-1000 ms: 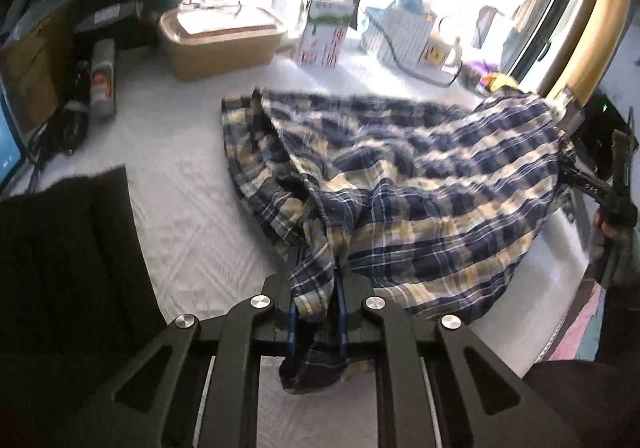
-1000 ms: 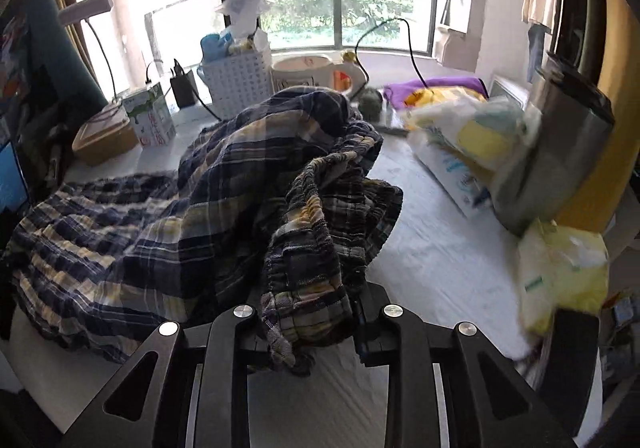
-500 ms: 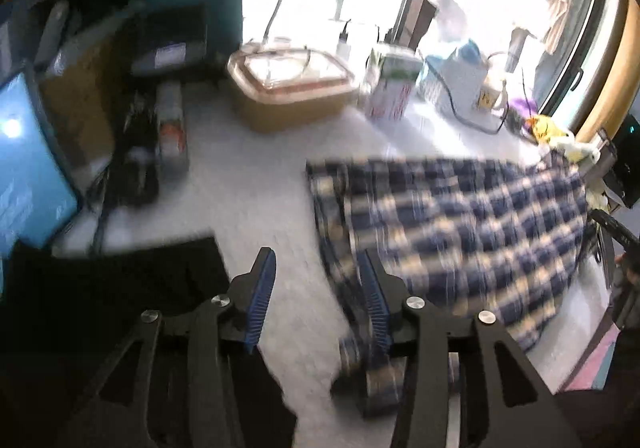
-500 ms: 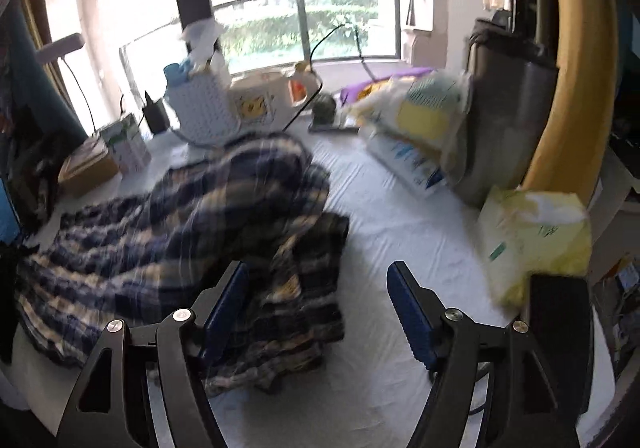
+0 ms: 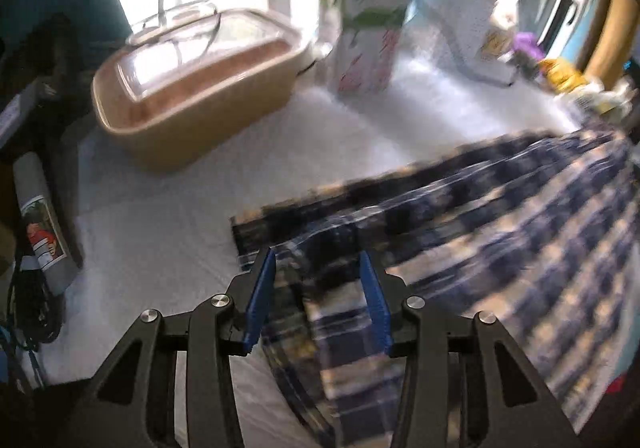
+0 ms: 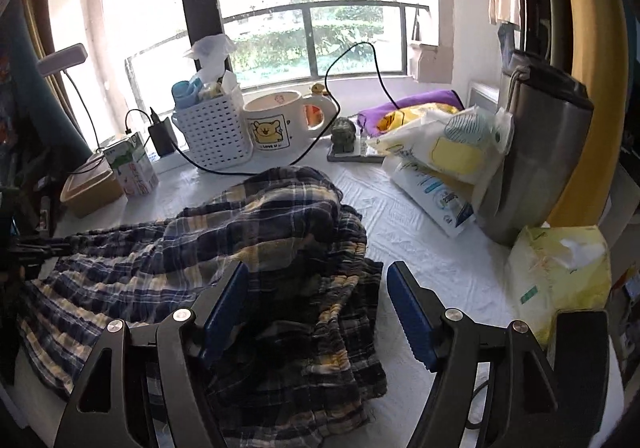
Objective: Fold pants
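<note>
The plaid pants [image 5: 500, 232], blue and cream checked, lie across the white table cover. In the left wrist view their leg end is flat, and my left gripper [image 5: 316, 260] hovers open over its corner, with cloth beneath the blue pads [image 5: 262, 296] but not pinched. In the right wrist view the pants [image 6: 260, 224] bunch up at the elastic waist end. My right gripper [image 6: 316, 268] stands wide open just above that heap, holding nothing.
A tan lidded container [image 5: 192, 88] and a carton [image 5: 368, 44] stand behind the leg end. A grey can [image 5: 40, 224] lies at the left edge. Beyond the waist end are a white basket [image 6: 216, 132], mug [image 6: 276, 124], steel flask [image 6: 540, 152] and yellow packet [image 6: 560, 272].
Both grippers have let go of the pants and opened. The left one swung over to the leg end's corner. The lifted waist end has dropped onto the table.
</note>
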`<state>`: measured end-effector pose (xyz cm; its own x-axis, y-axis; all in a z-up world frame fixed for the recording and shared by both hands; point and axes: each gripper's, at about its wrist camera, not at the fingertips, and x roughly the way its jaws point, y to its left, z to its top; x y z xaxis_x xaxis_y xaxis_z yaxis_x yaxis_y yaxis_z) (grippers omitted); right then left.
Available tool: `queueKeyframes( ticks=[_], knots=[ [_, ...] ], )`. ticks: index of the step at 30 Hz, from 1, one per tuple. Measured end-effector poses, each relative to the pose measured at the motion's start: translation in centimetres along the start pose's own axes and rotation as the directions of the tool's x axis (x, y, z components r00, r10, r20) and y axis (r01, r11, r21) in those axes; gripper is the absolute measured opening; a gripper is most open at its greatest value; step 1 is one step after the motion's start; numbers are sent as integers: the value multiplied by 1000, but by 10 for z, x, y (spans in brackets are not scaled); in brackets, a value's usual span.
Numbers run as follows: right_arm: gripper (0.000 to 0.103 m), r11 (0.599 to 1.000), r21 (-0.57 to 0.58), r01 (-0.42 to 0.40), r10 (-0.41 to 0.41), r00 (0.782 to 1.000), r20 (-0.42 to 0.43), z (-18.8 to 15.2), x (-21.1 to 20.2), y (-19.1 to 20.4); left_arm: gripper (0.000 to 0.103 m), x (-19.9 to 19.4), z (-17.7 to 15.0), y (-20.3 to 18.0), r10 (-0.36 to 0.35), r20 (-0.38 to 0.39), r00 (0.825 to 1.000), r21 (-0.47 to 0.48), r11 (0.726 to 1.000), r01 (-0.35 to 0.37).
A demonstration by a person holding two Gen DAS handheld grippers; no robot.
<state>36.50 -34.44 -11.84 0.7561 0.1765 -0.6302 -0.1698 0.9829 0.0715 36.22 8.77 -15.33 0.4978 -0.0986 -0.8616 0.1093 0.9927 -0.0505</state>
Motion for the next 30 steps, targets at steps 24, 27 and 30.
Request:
queueKeyframes(
  ticks=[24, 27, 30],
  knots=[
    [74, 1000, -21, -11, 11, 1000, 4, 17, 15, 13, 1, -56, 20, 16, 38, 247, 968, -11, 999, -36],
    [74, 999, -20, -27, 27, 1000, 12, 19, 11, 12, 1, -62, 20, 26, 67, 274, 959, -55, 997, -54],
    [74, 996, -22, -90, 91, 995, 32, 25, 8, 18, 1, -56, 23, 34, 122, 273, 954, -66, 992, -108]
  ],
)
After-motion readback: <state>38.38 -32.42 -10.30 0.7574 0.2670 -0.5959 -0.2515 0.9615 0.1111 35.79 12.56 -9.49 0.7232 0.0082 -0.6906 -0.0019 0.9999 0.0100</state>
